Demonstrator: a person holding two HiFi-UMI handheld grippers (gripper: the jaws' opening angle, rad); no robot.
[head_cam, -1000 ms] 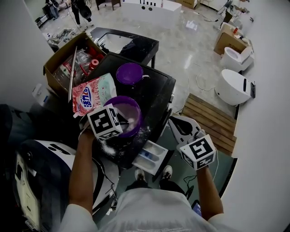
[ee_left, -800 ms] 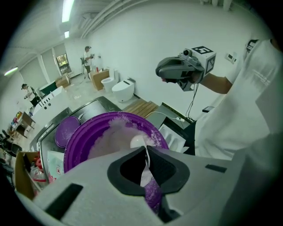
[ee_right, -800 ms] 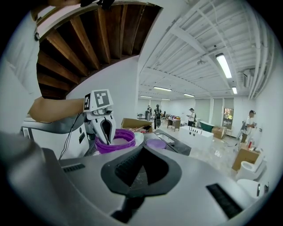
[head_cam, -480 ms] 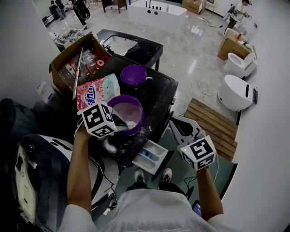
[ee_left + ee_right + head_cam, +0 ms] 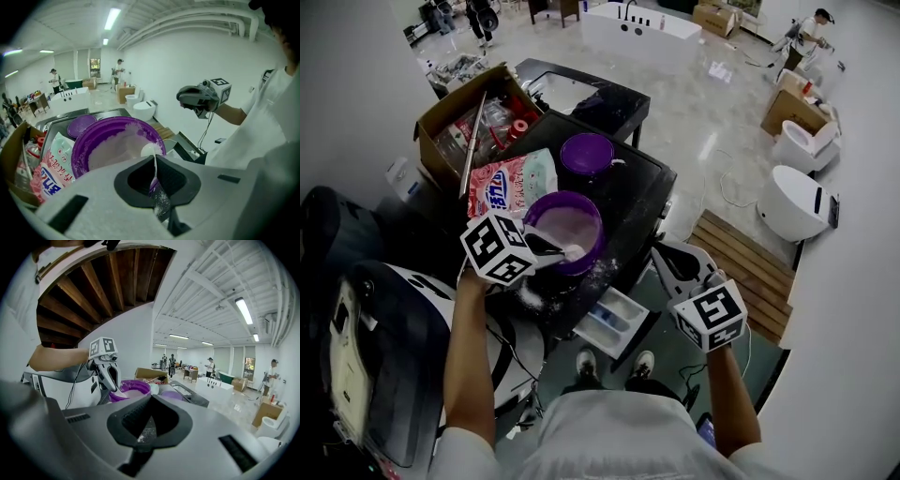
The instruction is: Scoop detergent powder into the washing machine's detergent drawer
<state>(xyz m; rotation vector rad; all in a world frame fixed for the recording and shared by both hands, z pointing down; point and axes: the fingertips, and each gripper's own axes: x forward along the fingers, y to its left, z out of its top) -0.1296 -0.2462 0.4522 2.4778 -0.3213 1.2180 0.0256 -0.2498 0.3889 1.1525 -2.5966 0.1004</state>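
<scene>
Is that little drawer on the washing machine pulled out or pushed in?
Pulled out. The detergent drawer sticks out from the washing machine, and the head view looks down into its open compartments.

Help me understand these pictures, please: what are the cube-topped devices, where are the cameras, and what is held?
There is no robot: a person holds a two-jaw gripper in each hand; the patterned cubes are part of them. The head view looks down from the person's head; the two gripper views come from cameras riding on each gripper, looking along its jaws. On the washing machine top sit a purple bowl of powder, a purple lid and a pink detergent bag; the detergent drawer is pulled out below. The left gripper is shut on a spoon, its scoop end over the bowl. The right gripper is shut and empty, held to the side.
</scene>
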